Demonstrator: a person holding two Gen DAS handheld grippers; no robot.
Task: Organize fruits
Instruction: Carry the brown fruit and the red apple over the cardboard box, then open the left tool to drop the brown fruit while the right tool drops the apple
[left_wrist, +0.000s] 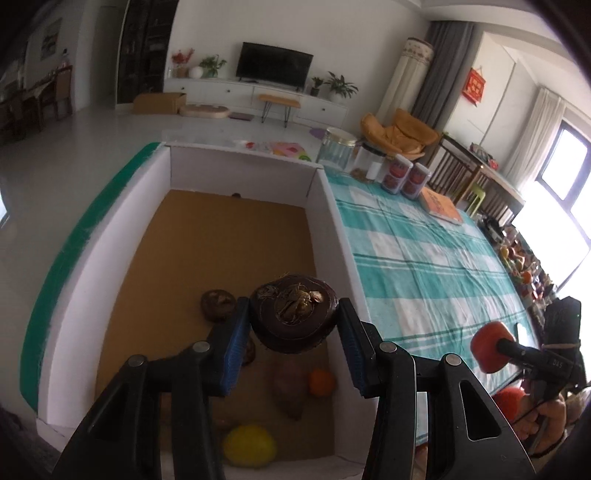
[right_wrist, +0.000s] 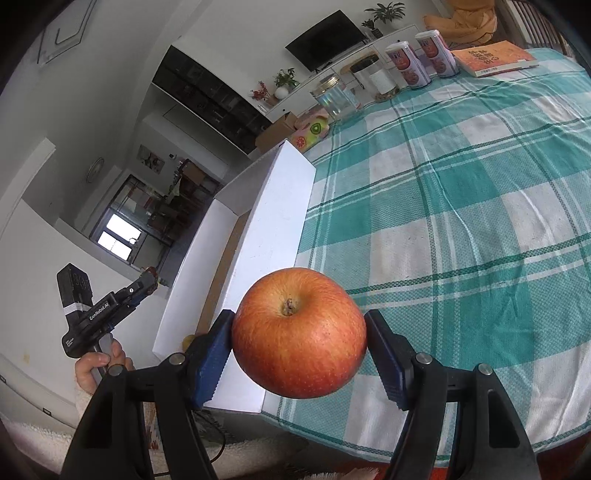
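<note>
A: Left gripper (left_wrist: 293, 325), nearest thing in the left wrist view?
B: Clenched on a mangosteen (left_wrist: 293, 317), both blue pads touching its sides, calyx facing the camera. It hung over the near end of the white box (left_wrist: 110, 236).

A: And below it?
B: On the box's brown floor: a yellow fruit (left_wrist: 249, 446) at 6 o'clock, a brownish oblong one (left_wrist: 290, 387) just past it, a small orange (left_wrist: 322, 382) at its 3 o'clock. Another dark mangosteen (left_wrist: 218, 304) sat at 9 o'clock from the held one. Rest of the box floor further out was bare.

A: Right gripper (right_wrist: 299, 339)?
B: Grasping a red apple (right_wrist: 299, 334), stem toward the lens, pads pressed on both sides. It was held above the near edge of the checked tablecloth (right_wrist: 461, 206), box wall just at its 9 o'clock.

A: Far stuff?
B: Toward 12 o'clock on the cloth: a glass jar (right_wrist: 334, 98), a black-lidded jar (right_wrist: 373, 75), two tall cans (right_wrist: 408, 64), an orange book (right_wrist: 493, 57). TV (left_wrist: 273, 66) on the back wall.

A: The hands?
B: A hand (right_wrist: 98, 365) gripped the left tool's handle at 8 o'clock in the right wrist view.
</note>
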